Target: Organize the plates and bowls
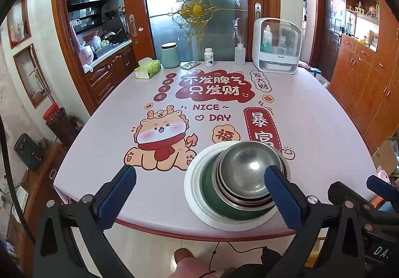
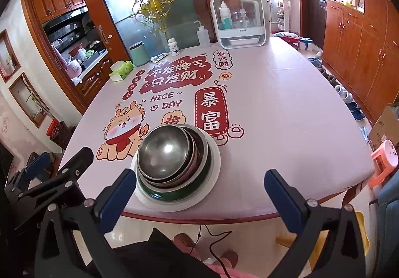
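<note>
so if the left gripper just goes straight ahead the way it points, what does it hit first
Probably the bowl stack on the white plate. The open left gripper hangs before the table edge, and its right finger already lines up with the stack. Its height over the table is unclear, so it might pass above.

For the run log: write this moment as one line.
bowls nested on white plate | near table edge | left gripper open, empty | right gripper open, empty | nothing held
</note>
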The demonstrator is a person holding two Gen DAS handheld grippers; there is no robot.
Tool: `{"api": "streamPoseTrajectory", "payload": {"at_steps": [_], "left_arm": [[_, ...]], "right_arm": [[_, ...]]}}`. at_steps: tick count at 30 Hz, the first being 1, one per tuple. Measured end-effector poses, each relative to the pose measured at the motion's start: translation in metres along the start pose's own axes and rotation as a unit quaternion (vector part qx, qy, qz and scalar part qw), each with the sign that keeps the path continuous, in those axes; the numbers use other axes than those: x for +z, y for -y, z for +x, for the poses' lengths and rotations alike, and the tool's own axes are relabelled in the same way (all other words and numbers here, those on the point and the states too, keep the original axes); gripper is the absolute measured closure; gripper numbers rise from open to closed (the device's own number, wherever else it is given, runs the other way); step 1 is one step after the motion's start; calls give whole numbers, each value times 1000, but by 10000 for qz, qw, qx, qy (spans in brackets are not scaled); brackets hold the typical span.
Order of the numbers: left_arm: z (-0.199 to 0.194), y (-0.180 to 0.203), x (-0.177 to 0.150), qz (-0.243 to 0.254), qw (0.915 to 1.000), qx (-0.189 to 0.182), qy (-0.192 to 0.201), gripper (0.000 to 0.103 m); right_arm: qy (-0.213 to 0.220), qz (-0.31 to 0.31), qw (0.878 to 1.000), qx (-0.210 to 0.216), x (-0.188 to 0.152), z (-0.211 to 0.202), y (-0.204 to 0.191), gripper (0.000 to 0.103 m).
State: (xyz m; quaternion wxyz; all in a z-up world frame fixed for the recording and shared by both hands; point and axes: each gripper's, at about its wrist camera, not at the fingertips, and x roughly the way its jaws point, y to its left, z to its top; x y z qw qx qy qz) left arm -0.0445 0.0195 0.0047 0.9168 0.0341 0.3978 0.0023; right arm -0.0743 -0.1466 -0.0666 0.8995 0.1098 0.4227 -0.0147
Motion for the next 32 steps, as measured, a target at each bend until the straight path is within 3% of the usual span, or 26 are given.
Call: {"api": "streamPoseTrajectory", "payload": {"at_steps": [32], "left_arm": [[-4, 2, 2, -44, 10000, 7, -30, 1]], "right_arm": [[-35, -9, 10000, 12, 4, 4, -3, 0]]}}
